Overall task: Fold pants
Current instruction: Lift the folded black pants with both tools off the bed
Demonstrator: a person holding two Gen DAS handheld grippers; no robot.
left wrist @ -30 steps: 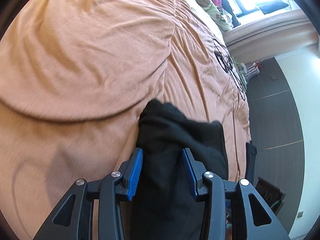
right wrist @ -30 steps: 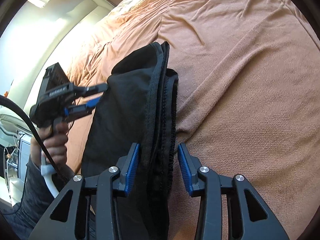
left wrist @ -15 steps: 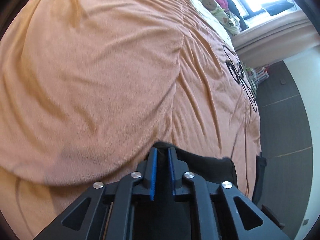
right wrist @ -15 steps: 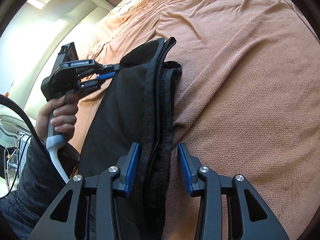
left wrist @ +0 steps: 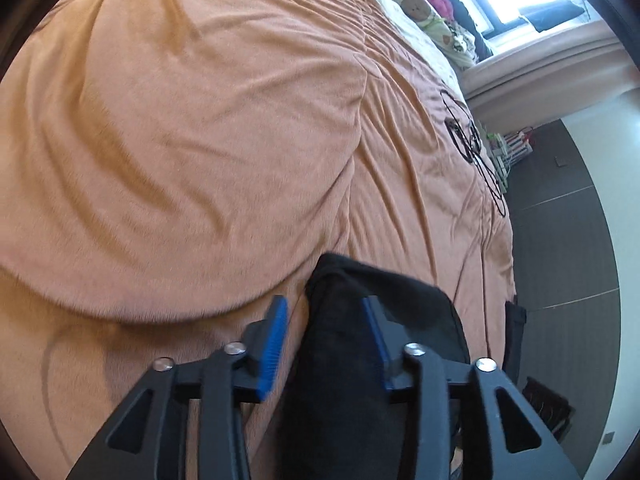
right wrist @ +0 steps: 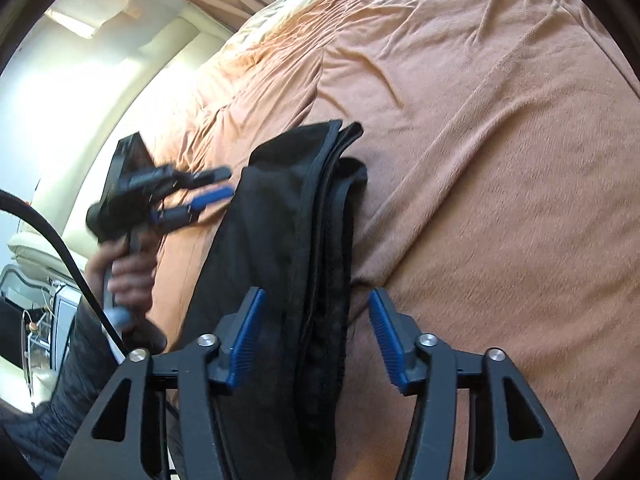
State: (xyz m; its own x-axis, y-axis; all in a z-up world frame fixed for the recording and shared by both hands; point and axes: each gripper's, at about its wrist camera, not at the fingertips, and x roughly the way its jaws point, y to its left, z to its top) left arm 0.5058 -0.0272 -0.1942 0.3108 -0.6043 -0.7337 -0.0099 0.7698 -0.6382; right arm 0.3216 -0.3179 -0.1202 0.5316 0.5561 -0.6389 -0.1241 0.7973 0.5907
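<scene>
Black pants (left wrist: pixel 360 380) lie folded in a long stack on the orange bed cover (left wrist: pixel 200 140). My left gripper (left wrist: pixel 324 308) straddles their near end; its jaws are opening, the left pad stands clear and the right pad lies against the cloth. In the right wrist view the pants (right wrist: pixel 272 220) show layered seams along their right side. My right gripper (right wrist: pixel 316 294) is over that seamed edge with its jaws opening and a gap on each side. The left gripper (right wrist: pixel 224 182) appears there blurred, at the pants' left edge.
A person's hand (right wrist: pixel 124 268) and dark sleeve hold the left gripper, with a black cable (right wrist: pixel 60 248) trailing. Black cords (left wrist: pixel 472 140) lie on the cover's far right. Pillows (left wrist: pixel 420 4) sit at the far end. Dark floor (left wrist: pixel 560 260) runs beside the bed.
The left gripper, open a second ago, shut on the pants' end half a second ago and has opened again. The right gripper's jaws have widened around the seamed edge.
</scene>
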